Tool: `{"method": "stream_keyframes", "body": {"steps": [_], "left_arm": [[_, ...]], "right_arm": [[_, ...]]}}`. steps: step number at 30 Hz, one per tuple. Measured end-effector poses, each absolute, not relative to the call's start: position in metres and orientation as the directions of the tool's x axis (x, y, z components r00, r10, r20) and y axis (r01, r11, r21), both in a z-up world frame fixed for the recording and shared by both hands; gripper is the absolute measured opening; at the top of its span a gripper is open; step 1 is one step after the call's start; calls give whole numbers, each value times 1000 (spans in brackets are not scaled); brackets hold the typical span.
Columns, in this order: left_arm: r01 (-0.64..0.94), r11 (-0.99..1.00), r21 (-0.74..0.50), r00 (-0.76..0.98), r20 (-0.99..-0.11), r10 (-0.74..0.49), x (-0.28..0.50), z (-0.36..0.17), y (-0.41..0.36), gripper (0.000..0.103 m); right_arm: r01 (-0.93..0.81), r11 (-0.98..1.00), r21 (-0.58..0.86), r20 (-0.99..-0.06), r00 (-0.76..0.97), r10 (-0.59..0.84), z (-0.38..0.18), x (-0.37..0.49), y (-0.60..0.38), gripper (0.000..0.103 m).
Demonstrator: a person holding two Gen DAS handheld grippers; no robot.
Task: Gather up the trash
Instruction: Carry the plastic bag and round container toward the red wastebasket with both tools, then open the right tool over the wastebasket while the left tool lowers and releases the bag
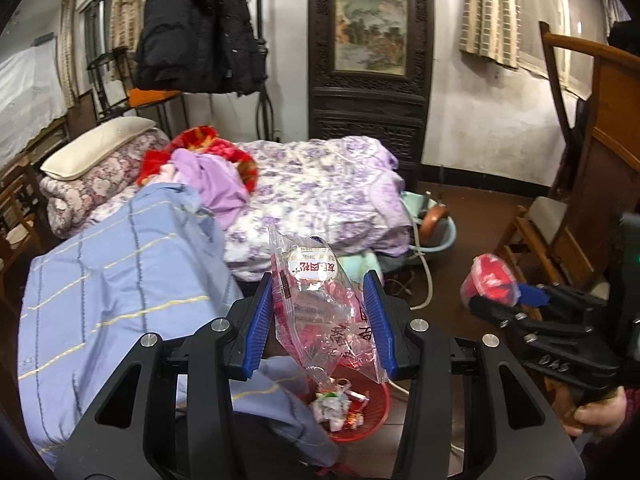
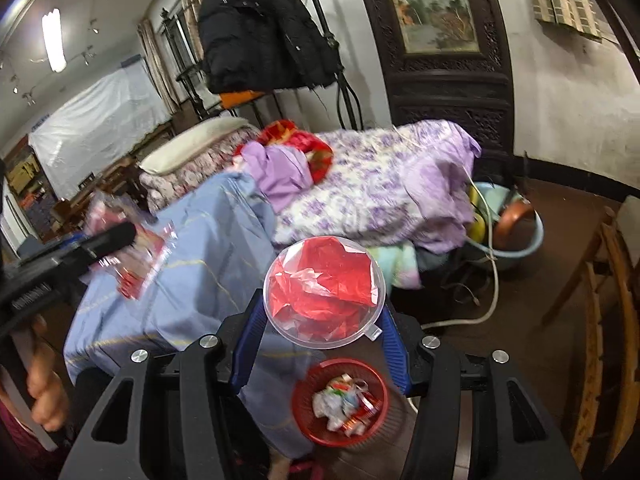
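Note:
My left gripper [image 1: 320, 312] is shut on a clear plastic snack bag [image 1: 320, 300] with red print and holds it above a red waste basket [image 1: 370, 412] that has several wrappers in it. My right gripper [image 2: 320, 320] is shut on a round clear plastic lid with red wrapping inside [image 2: 325, 291], also above the red basket [image 2: 340, 400]. The right gripper with its lid [image 1: 492, 280] shows at the right of the left wrist view. The left gripper with the bag [image 2: 132, 256] shows blurred at the left of the right wrist view.
A bed beside the basket carries a blue checked quilt [image 1: 120, 300], a purple floral quilt [image 1: 320, 184] and loose clothes. A light blue basin [image 2: 516, 236] and a white cable lie on the floor. Wooden chairs [image 1: 540, 232] stand at the right.

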State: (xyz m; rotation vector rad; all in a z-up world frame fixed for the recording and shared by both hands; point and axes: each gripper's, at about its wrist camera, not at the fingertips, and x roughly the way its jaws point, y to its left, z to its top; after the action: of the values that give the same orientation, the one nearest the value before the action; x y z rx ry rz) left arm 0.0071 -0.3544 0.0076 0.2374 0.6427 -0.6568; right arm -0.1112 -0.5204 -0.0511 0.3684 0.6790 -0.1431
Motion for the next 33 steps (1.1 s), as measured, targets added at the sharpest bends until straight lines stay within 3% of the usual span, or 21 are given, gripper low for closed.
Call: {"method": "stream_keyframes", "body": {"steps": [18, 28, 30, 33], "left_arm": [[657, 754, 9, 551, -688, -472, 11, -30, -363, 45], [648, 759, -66, 449, -772, -450, 50, -88, -360, 45], [650, 757, -69, 439, -779, -448, 53, -95, -360, 45], [651, 756, -70, 423, -793, -438, 57, -105, -361, 45]], "right_arm": [[307, 908, 285, -752, 659, 13, -141, -111, -532, 53], [279, 887, 367, -837, 515, 185, -233, -64, -504, 54], [281, 874, 396, -842, 490, 224, -248, -55, -502, 61], [308, 841, 445, -834, 484, 264, -264, -44, -501, 63]]}}
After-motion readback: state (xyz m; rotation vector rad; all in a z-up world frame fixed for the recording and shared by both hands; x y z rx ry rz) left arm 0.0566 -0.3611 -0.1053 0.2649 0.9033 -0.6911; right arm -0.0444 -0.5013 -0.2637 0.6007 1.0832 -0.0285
